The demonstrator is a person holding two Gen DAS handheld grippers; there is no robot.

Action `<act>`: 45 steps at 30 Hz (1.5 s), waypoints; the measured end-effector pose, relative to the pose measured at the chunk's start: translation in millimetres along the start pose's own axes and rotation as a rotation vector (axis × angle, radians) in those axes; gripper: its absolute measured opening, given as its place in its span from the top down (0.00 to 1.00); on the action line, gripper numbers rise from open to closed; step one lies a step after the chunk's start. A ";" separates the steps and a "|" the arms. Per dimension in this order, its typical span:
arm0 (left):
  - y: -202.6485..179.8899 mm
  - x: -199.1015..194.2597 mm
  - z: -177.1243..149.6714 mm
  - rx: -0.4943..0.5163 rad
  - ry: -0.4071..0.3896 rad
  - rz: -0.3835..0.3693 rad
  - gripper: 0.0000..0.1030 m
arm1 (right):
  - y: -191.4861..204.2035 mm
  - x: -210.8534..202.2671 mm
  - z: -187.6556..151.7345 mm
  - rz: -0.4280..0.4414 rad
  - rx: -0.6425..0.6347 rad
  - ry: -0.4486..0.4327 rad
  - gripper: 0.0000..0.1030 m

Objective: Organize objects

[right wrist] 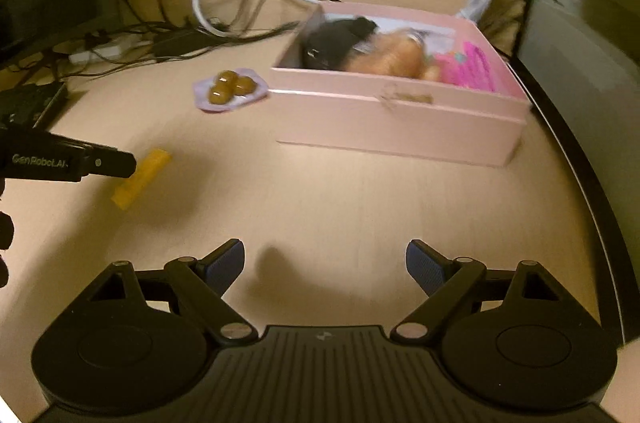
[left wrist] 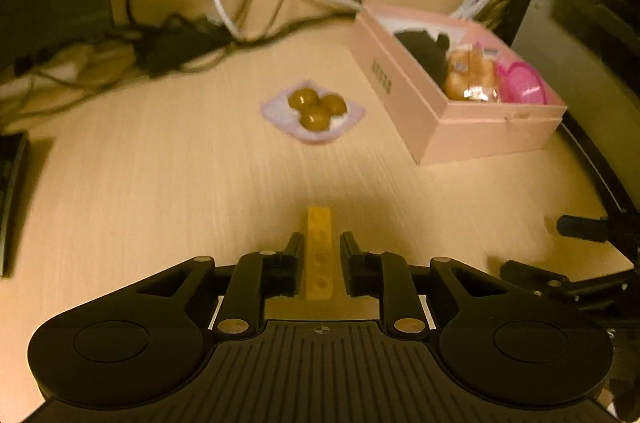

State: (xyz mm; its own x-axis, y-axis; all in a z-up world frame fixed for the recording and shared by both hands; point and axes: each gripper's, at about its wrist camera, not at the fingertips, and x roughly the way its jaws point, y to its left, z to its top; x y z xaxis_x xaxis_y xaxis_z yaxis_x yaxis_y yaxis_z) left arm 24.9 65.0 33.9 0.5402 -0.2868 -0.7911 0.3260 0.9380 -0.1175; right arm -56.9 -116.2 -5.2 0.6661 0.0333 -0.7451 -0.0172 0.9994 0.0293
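My left hand-held gripper (left wrist: pixel 320 243) has its fingers either side of a yellow perforated block (left wrist: pixel 319 255), a long bar with a row of holes along its top. In the left wrist view a sliver of bench shows between each pad and the block, so I judge the jaws are closing in but not yet clamped; the blur keeps me from being sure. The block lies lengthwise along the fingers, which I think suits a grip across its narrow sides. From the right wrist view it seems to lie flat on the bench (right wrist: pixel 340 207), well short of the box.

My right hand-held gripper (right wrist: pixel 325 263) hangs spread wide with nothing between its blue pads (right wrist: pixel 424 269), low over bare bench in front of the pink box (right wrist: pixel 400 123). I read it as parked clear of the left side's work.

The box stands open and already holds a black item (left wrist: pixel 424 51), a wrapped bread-like snack (left wrist: pixel 470 75) and something bright pink (left wrist: pixel 522 83). A small lilac dish of three brown balls (left wrist: pixel 314 111) sits just beside the box. I'd guess the block goes in next.

A tangle of cables (left wrist: pixel 240 11) lies behind.
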 end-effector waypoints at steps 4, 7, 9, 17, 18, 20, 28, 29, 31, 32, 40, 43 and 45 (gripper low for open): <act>-1.1 11.8 -2.1 -0.002 0.038 0.031 0.78 | -8.7 -3.1 -7.2 0.002 0.031 0.008 0.14; -2.7 15.9 -0.5 -0.011 0.035 0.033 0.78 | -11.6 -6.0 -9.7 0.003 0.028 0.011 0.14; -3.9 18.6 2.3 -0.015 0.031 0.039 0.78 | -11.7 -7.4 -9.8 -0.003 0.023 0.006 0.13; 0.6 15.8 -6.5 -0.039 -0.019 0.025 0.83 | 5.1 -3.0 7.3 0.017 -0.026 -0.023 0.13; 2.8 12.0 -9.9 -0.046 -0.015 0.023 0.83 | 10.0 -1.7 13.9 0.025 -0.032 -0.038 0.13; 8.6 3.4 -17.5 -0.045 0.002 -0.005 0.83 | 25.8 2.6 32.0 0.036 -0.056 -0.085 0.16; 60.7 -48.0 -47.4 -0.177 -0.022 -0.024 0.83 | 95.0 63.6 100.3 0.063 -0.103 -0.135 0.44; 69.1 -55.2 -50.1 -0.194 -0.031 -0.015 0.83 | 99.7 77.9 109.7 0.056 -0.082 -0.128 0.44; 84.5 -69.0 -55.2 -0.223 -0.048 0.000 0.83 | 104.8 103.0 125.1 0.023 -0.051 -0.124 0.44; 92.6 -76.3 -57.5 -0.237 -0.056 0.005 0.83 | 107.3 116.2 131.9 -0.007 -0.044 -0.127 0.44; 151.3 -115.3 -83.6 -0.310 -0.124 0.071 0.83 | 108.0 174.4 150.4 -0.160 -0.033 -0.168 0.44; 167.1 -113.3 -89.4 -0.360 -0.079 0.051 0.83 | 99.2 178.2 150.5 -0.138 0.038 -0.129 0.44; 168.9 -114.8 -86.2 -0.348 -0.079 0.049 0.83 | 93.2 171.6 149.0 -0.104 0.076 -0.099 0.44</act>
State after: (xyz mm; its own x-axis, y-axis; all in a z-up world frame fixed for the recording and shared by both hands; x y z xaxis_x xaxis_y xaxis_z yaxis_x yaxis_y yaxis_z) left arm -48.9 273.1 53.2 0.6113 -0.2414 -0.7537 0.0219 0.9572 -0.2888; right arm 166.9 -18.3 -31.1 0.7317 -0.0749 -0.6775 0.1099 0.9939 0.0089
